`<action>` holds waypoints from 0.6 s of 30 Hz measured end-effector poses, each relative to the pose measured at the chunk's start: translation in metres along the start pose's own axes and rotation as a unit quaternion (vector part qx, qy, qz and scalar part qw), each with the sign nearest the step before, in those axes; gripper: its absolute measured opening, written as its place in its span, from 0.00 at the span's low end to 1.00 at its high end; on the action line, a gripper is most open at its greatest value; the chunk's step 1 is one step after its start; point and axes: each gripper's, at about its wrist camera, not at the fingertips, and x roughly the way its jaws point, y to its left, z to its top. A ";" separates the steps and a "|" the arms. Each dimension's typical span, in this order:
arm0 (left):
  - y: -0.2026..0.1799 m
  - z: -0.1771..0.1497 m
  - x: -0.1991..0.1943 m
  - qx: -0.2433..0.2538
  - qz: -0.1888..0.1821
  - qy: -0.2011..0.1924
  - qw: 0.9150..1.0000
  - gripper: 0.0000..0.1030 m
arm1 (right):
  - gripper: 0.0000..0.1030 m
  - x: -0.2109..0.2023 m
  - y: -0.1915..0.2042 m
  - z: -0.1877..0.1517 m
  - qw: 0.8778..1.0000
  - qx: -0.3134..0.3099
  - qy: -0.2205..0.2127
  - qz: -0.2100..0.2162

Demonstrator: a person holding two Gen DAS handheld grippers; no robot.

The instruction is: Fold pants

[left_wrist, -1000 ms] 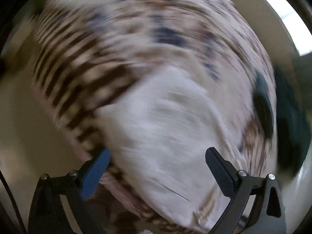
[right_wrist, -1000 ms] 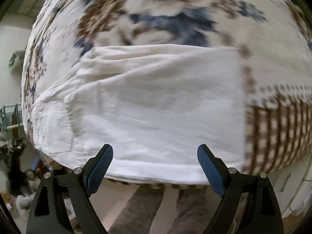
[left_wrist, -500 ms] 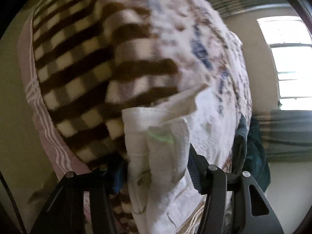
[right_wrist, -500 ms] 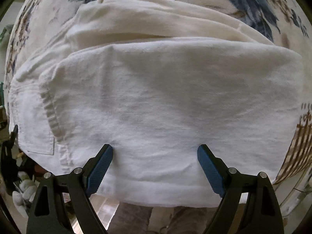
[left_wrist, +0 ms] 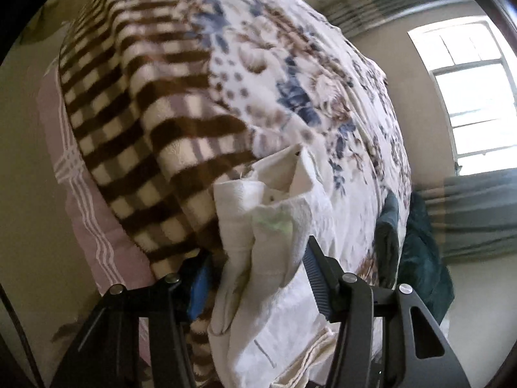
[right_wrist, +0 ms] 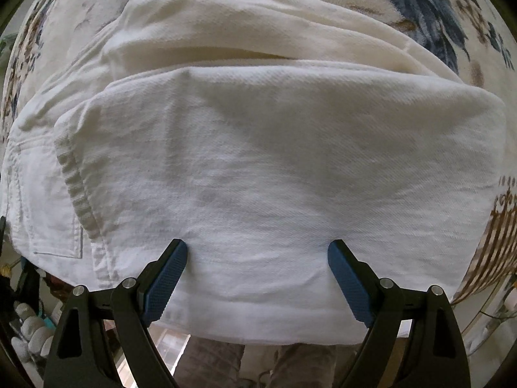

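Pants (right_wrist: pixel 274 168), white, lie on the flower-and-check blanket (left_wrist: pixel 155 103) that covers the bed, close to its near edge. In the right wrist view you have them already doubled: one layer lies flat over another, a rolled fold runs along the far side, and a back pocket (right_wrist: pixel 48 213) shows at the left end. Judged from that, the first fold is done, and at least one more fold looks to be left before the pants make a compact stack.

Your left gripper (left_wrist: pixel 255 268) is closed on a bunched end of the pants (left_wrist: pixel 268 226), the cloth pinched between its blue pads and standing up in a rumpled peak with a pale green label showing. That end is not yet laid over the rest. Your right gripper (right_wrist: pixel 257 258) stands wide open just above the flat top layer, holding nothing; whether its pads touch the cloth cannot be told.

Wrinkles cross the top layer, and the near hem sits just at the edge of the bed. A dark green cloth (left_wrist: pixel 416 258) lies beyond the pants, toward the window (left_wrist: pixel 478 97).
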 end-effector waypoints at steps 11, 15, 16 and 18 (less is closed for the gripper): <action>-0.007 -0.012 -0.003 0.005 0.015 0.006 1.000 0.48 | 0.89 0.016 0.017 0.009 1.000 -0.002 0.004 -0.002; -0.010 -0.020 -0.007 0.012 0.018 0.013 1.000 0.48 | 0.90 0.016 0.017 0.012 1.000 -0.003 0.006 -0.003; -0.009 -0.021 -0.005 0.014 0.018 0.015 1.000 0.48 | 0.90 0.016 0.018 0.012 1.000 -0.003 0.007 -0.004; -0.004 -0.019 0.003 0.013 0.029 0.021 0.999 0.48 | 0.90 0.015 0.017 0.013 1.000 -0.002 0.008 -0.004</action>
